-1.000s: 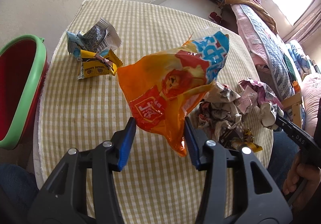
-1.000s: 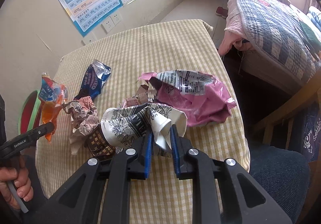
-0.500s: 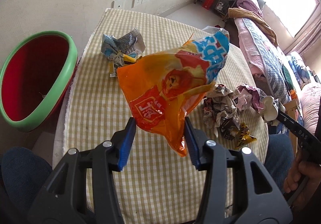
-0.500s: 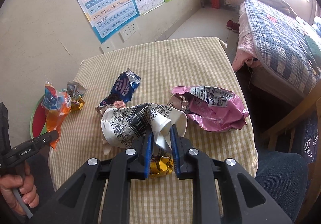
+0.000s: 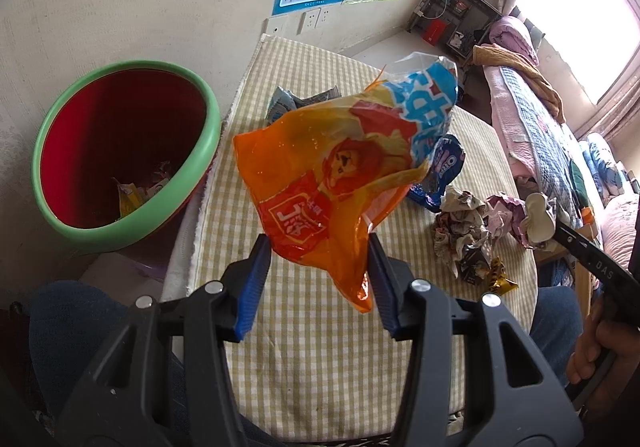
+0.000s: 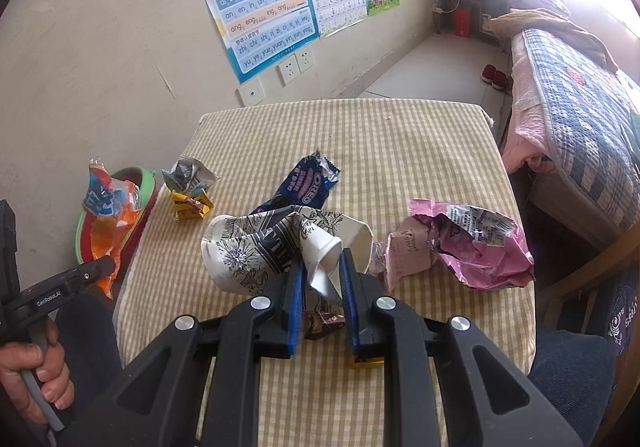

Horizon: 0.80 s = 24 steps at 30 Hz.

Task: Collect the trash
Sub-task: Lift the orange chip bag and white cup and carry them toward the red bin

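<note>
My left gripper (image 5: 319,247) is shut on the lower corner of an orange and blue snack bag (image 5: 344,167) and holds it in the air over the table's left edge. Just left of it stands a red bin with a green rim (image 5: 200,167), with a few wrappers at its bottom. In the right wrist view the same bag (image 6: 106,223) hangs in front of the bin (image 6: 140,183). My right gripper (image 6: 322,263) is shut on a crushed black-and-white paper cup (image 6: 256,247), lifted above the checked tablecloth (image 6: 360,151). The cup (image 5: 538,219) also shows at the right of the left wrist view.
On the table lie an Oreo wrapper (image 6: 308,187), a pink wrapper (image 6: 460,243), silver and yellow wrappers (image 6: 190,187) and crumpled paper (image 5: 460,219). A bed (image 6: 580,107) runs along the right. The person's knees sit at the table's near edge.
Both grippers have risen and shifted left with their loads. The bin has come much further into the left wrist view, and the crumpled paper beside the cup has dropped from the right wrist view.
</note>
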{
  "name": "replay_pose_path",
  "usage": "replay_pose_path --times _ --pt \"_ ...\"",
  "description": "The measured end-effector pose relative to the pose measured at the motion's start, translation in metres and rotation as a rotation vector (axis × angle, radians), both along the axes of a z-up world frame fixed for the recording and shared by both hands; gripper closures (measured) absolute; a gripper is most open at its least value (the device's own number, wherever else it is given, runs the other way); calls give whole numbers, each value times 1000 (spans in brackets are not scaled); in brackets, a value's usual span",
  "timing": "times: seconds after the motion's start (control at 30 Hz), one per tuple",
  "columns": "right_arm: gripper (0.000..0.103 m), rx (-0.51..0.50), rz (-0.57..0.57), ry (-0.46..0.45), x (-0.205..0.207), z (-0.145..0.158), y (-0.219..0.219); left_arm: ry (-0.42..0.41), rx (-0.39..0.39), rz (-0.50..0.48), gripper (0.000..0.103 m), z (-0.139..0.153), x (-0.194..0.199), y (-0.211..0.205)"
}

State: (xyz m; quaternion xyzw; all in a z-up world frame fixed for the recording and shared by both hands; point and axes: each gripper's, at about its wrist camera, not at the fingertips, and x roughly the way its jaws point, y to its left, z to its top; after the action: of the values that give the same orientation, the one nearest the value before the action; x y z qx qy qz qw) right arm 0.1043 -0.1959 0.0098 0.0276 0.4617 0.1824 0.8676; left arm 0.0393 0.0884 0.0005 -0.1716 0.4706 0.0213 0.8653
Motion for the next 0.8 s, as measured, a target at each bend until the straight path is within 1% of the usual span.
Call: replay_pose_path --times 0.2,0.37,0.8 --pt "86 2 66 -14 3 6 31 -13 3 46 57 3 -4 27" --pt "86 0 128 -21 8 9 65 -20 7 99 57 3 -9 57" --pt "86 2 287 -49 24 19 164 -36 1 242 57 1 -20 140"
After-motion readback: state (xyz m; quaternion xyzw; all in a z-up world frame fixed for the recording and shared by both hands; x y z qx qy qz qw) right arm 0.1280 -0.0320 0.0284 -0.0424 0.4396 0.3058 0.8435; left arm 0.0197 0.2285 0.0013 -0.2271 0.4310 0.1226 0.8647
